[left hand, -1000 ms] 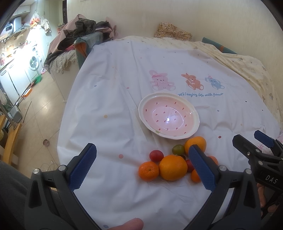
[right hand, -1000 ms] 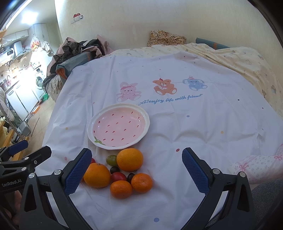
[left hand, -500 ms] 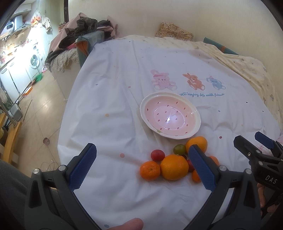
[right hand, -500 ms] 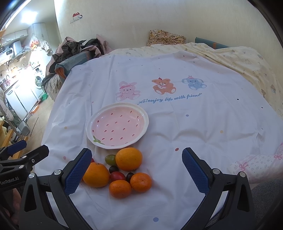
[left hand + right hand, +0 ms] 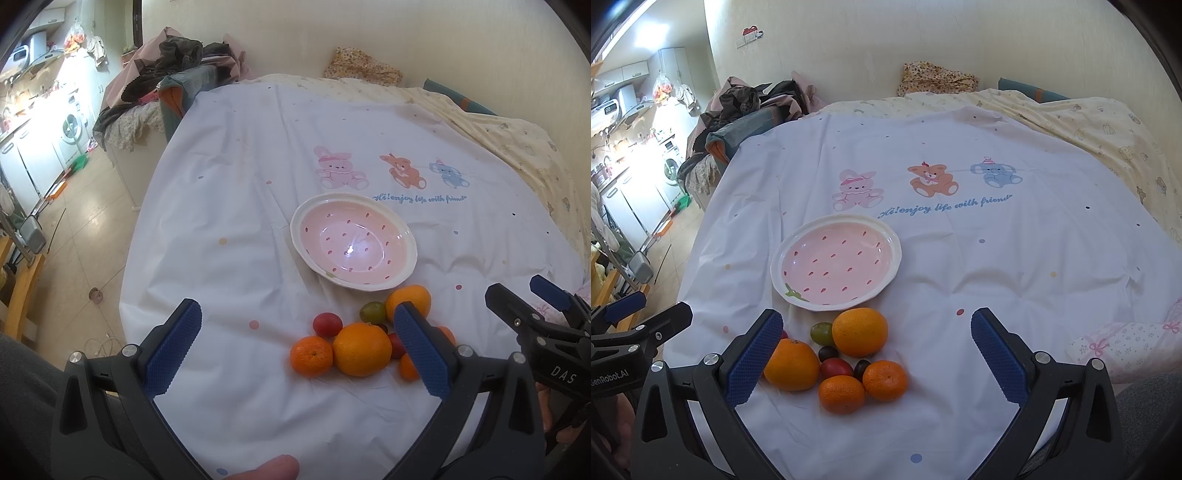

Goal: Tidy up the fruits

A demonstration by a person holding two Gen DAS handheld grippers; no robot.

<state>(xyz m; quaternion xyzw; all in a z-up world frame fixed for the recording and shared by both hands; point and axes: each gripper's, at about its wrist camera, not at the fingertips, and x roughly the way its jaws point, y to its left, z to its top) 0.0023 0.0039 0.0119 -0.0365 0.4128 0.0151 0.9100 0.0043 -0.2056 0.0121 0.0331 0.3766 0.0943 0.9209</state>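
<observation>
A pile of fruit lies on the white sheet just in front of an empty pink bowl (image 5: 408,236) (image 5: 895,258) with a white rim. It has two big oranges (image 5: 362,349) (image 5: 860,332), small mandarins (image 5: 311,355) (image 5: 842,394), red tomatoes (image 5: 327,324) (image 5: 836,368) and a green one (image 5: 373,311) (image 5: 822,331). My left gripper (image 5: 299,354) is open and empty, hovering before the pile. My right gripper (image 5: 873,363) is open and empty, hovering over the fruit. Each gripper shows at the edge of the other's view.
The white sheet (image 5: 960,258) with cartoon animals covers a bed. A heap of clothes (image 5: 173,66) lies at its far left corner. A patterned pillow (image 5: 938,79) sits by the wall. The floor and a kitchen (image 5: 55,147) lie to the left.
Both grippers have drifted slightly, so the bowl and fruit sit a touch lower in each view. Nothing was grasped or moved.
</observation>
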